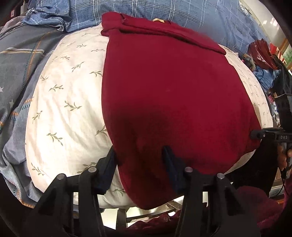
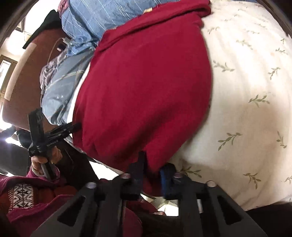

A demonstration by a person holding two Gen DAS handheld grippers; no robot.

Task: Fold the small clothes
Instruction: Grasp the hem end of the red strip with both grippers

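Note:
A dark red garment lies flat on a white leaf-print pillow, its far end folded over. My left gripper is open, its fingers straddling the garment's near left corner. The right gripper shows at the right edge of the left wrist view. In the right wrist view the red garment lies on the pillow. My right gripper has its fingers close together with the garment's near corner between them. The left gripper shows at the left, at the garment's other near corner.
Blue checked bedding lies behind the pillow, grey star-print bedding to the left. A red bag and clutter are at the far right. A brown headboard stands at the left of the right wrist view.

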